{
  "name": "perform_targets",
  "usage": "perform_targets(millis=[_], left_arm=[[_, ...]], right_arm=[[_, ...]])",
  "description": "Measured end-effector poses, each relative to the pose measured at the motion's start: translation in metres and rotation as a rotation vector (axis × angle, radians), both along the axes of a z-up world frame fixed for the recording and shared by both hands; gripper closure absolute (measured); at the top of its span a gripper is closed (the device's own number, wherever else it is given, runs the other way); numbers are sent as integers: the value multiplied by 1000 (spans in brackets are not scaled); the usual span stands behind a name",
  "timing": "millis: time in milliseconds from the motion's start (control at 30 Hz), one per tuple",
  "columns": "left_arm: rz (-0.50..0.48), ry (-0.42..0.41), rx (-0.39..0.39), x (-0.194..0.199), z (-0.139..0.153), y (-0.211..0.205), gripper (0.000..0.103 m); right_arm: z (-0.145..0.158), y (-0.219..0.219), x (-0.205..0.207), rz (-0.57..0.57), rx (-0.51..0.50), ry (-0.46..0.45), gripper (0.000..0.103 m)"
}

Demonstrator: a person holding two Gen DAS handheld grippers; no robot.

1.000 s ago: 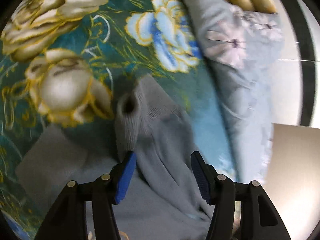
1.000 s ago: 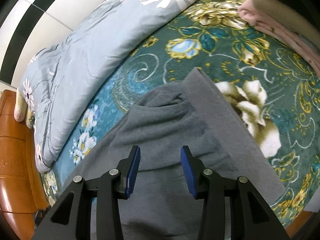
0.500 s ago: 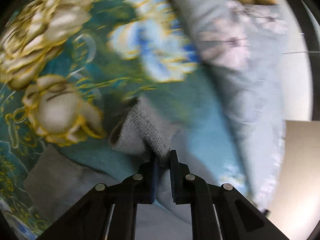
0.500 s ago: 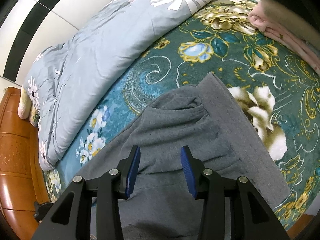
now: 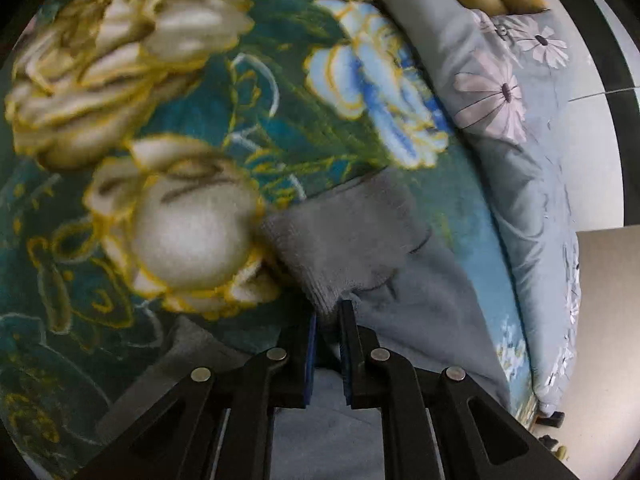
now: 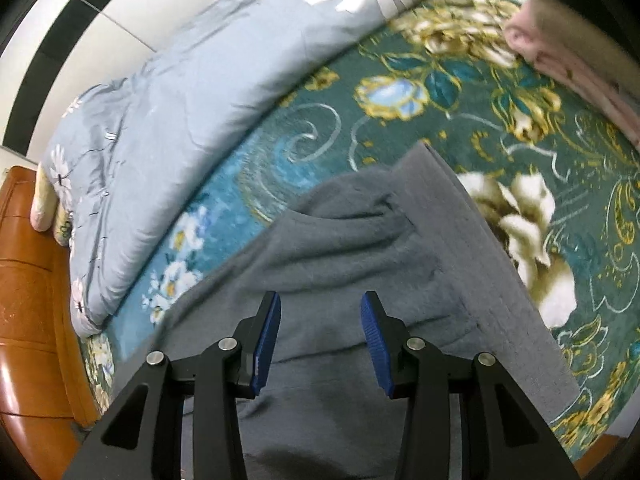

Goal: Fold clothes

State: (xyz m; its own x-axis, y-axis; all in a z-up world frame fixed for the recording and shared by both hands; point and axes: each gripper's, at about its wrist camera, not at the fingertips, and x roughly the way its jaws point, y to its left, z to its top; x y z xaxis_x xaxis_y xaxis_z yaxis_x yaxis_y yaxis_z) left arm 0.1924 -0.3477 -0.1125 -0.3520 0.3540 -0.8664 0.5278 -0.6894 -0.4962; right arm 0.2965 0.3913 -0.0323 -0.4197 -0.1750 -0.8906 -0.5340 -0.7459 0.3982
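A grey knit sweater (image 6: 360, 248) lies spread on a green floral blanket (image 6: 500, 120). In the left wrist view my left gripper (image 5: 328, 312) is shut on the ribbed cuff of the grey sleeve (image 5: 344, 240), which stands lifted off the blanket (image 5: 200, 140). In the right wrist view my right gripper (image 6: 320, 312) hovers open just over the sweater's body, with nothing between its blue pads. The ribbed hem band (image 6: 480, 260) runs along the right side of the sweater.
A pale blue flowered duvet (image 6: 180, 100) is bunched along the wall side of the bed. Folded pink cloth (image 6: 560, 52) lies at the far right. A brown wooden headboard (image 6: 28, 280) borders the bed at left. A white tiled wall (image 5: 592, 140) is beyond the duvet.
My left gripper went from open above the sleeve to shut on its cuff and has pulled the cuff up and across. The right gripper has stayed open in about the same place.
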Motion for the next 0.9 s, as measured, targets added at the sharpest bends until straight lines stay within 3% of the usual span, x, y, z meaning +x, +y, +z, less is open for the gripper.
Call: perform_targets(millis=[100,267,333,400,467,567,767,900], left_arm=[[8,17,11,-3,3,2,92],[-66,-14,-15,-18,13,2,87],[-92,-6,-21,-17,22,3,76],[-98,4,-42,-17,32,-1,53],[-89,26,-78,-24,40,-9,48],[-79,24,-136,-52,38,-19,43],[-144,-56,-161,-102,6,-15,39],[-223,-87,-279,-118,-4,4,38]], right_arm=[[-4,15,1,-17,2,8,60],[-6,55,-5,-50,0,52,60],[-8,70,-12,-72,-10,38,60],[-12,82,-18,-92,-17,22,60],[-21,90,-23,-105,-39,7,60],[-32,98,-31,-118,-57,-14,60],[-54,102,-44,-120,-88,-75,59],[-60,106,-45,-145,-101,-78,59]])
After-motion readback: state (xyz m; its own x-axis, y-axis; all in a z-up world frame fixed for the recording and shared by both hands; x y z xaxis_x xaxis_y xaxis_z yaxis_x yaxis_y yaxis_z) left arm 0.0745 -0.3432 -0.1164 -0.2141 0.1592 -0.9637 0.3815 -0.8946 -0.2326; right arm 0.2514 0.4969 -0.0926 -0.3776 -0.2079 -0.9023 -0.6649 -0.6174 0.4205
